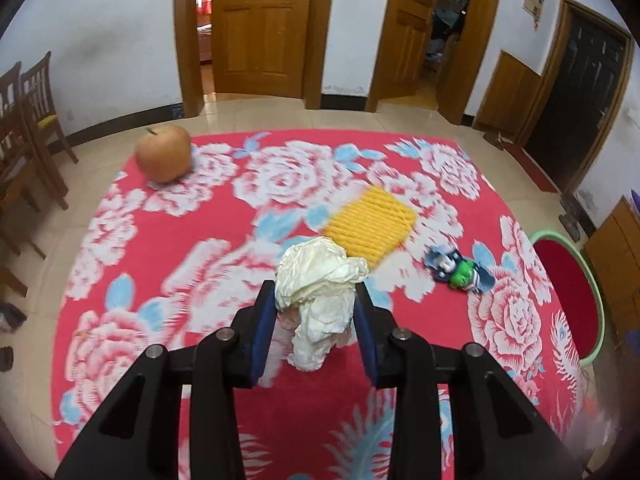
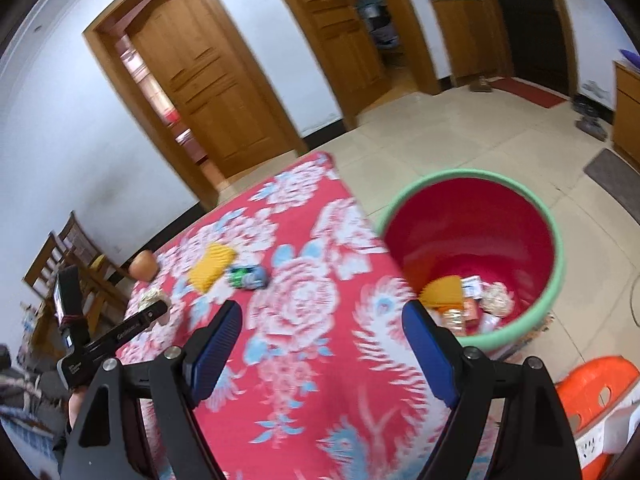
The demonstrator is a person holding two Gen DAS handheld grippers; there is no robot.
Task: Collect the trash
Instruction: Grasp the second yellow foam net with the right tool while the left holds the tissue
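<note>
Crumpled paper (image 1: 316, 300) pinched between left gripper (image 1: 316, 304) fingers, right gripper (image 2: 322, 328) fingers spread, nothing between.

Left black two-finger handheld gripper (image 1: 316, 320): matte black angular linkage arms with slotted cut-outs, four round silver pivot screws across the top, blue rubber-like pads (image 1: 264, 332) lining the inner faces of both fingers. Right black two-finger handheld gripper (image 2: 322, 348): same build, black arms with triangular cut-outs, silver pivot screws, ribbed blue pads (image 2: 218, 350). In the right wrist view the left unit shows from the side: long black bar with small white lettering, too blurred to read, a black camera block (image 2: 66, 300) on top, dark red band around its mount.
</note>
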